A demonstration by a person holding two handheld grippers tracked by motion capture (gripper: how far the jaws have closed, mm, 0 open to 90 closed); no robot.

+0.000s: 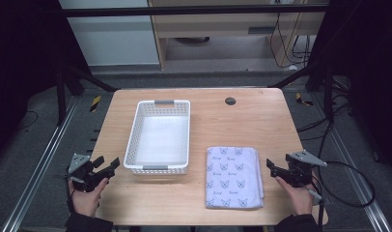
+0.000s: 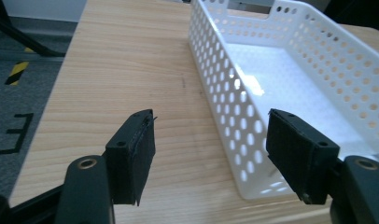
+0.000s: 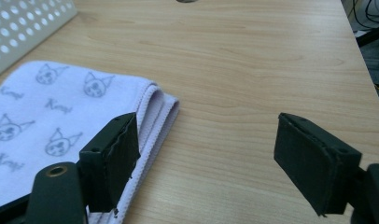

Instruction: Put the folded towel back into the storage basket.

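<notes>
A white perforated basket (image 1: 158,137) stands empty on the wooden table (image 1: 223,121), left of centre. A folded pale lilac towel (image 1: 232,177) with cat prints lies flat to its right, near the front edge. My left gripper (image 1: 108,165) hovers open at the table's left front, just left of the basket's near corner (image 2: 253,186); its jaws stand wide with nothing between them. My right gripper (image 1: 272,166) is open too, beside the towel's right edge (image 3: 152,116), and its jaws are empty.
A round grey grommet (image 1: 230,101) sits in the tabletop at the back right. Cables (image 1: 348,179) trail over the floor to the right. Metal frame legs and rails flank the table on both sides.
</notes>
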